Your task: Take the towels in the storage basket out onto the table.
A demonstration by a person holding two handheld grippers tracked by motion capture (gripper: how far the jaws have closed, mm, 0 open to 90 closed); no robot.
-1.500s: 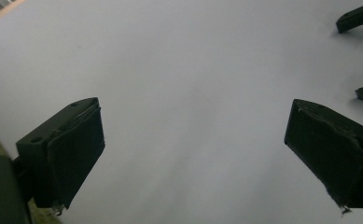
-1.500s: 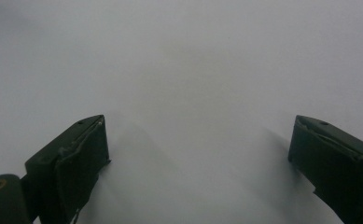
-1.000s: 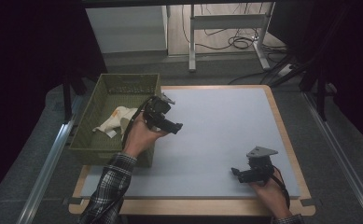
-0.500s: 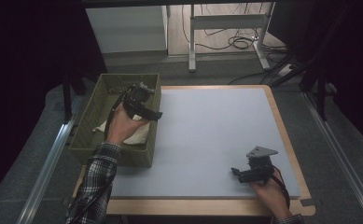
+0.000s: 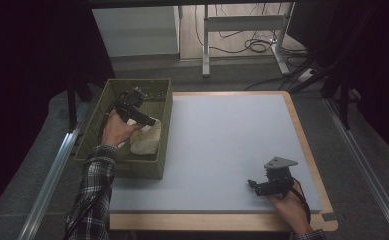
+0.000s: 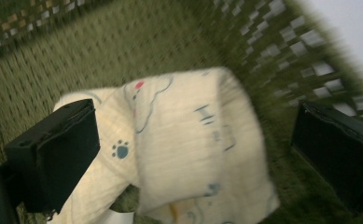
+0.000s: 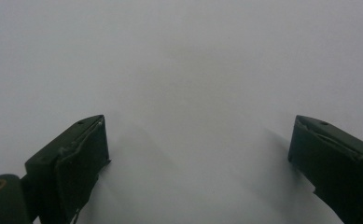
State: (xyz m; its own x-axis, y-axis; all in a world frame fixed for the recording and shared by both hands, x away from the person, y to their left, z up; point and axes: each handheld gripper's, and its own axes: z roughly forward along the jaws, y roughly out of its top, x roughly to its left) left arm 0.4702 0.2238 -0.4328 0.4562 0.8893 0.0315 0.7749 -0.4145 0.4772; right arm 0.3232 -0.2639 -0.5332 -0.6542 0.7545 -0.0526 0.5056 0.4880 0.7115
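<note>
A cream cloth (image 5: 145,140) printed with small paw and cloud marks lies crumpled inside the green woven basket (image 5: 162,107) at the table's left side. My left gripper (image 5: 149,121) hangs over the basket just above the cloth, open, its jaws wide apart on either side of the cloth (image 6: 193,149) without holding it. At the table's front right my right gripper (image 5: 252,185) rests low over the pale mat (image 7: 184,70), open, with nothing between its jaws.
The grey-blue mat (image 5: 227,140) covers the wooden table top. Desk legs and cables (image 5: 252,45) stand on the floor beyond the far edge. A metal rail (image 5: 52,170) runs along the left side.
My left hand has moved left from the mat into the basket and lowered over the cloth. The right gripper has stayed where it was.
</note>
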